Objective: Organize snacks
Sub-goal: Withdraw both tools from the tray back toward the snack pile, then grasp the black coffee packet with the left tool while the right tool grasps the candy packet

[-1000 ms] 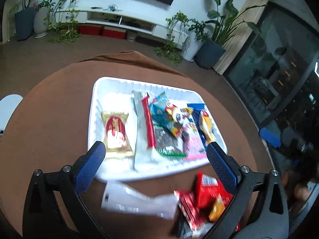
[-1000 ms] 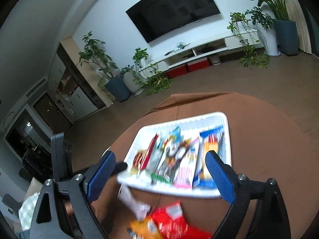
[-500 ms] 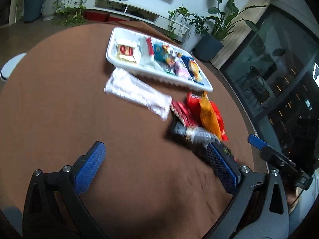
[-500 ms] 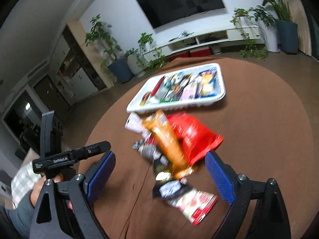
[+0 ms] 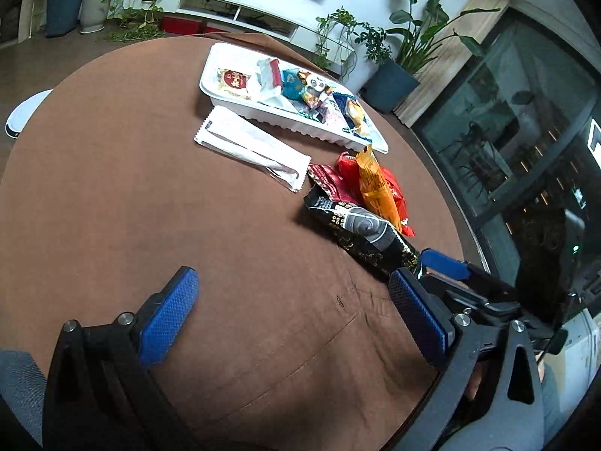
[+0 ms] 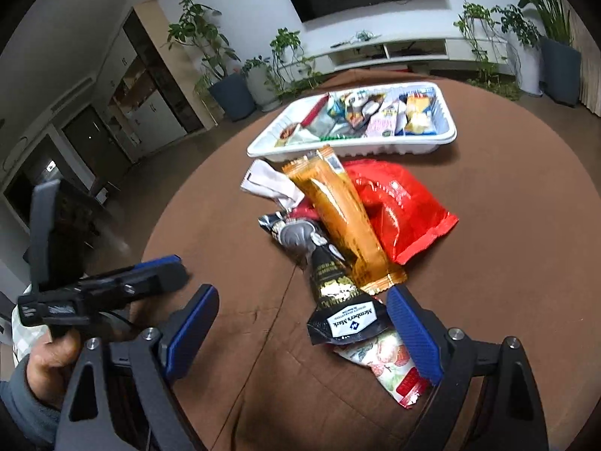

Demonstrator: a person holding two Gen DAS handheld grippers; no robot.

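Only clearly legible text: "Member's Mark" on a white label at the near end of the black snack packet [image 6: 340, 300], seen upside down in the right wrist view. Gold lettering higher up that same packet is too blurred to read. Printing on the orange packet [image 6: 340, 218], the red bag [image 6: 403, 210] and the snacks in the white tray [image 6: 447, 133] can't be made out in either view.
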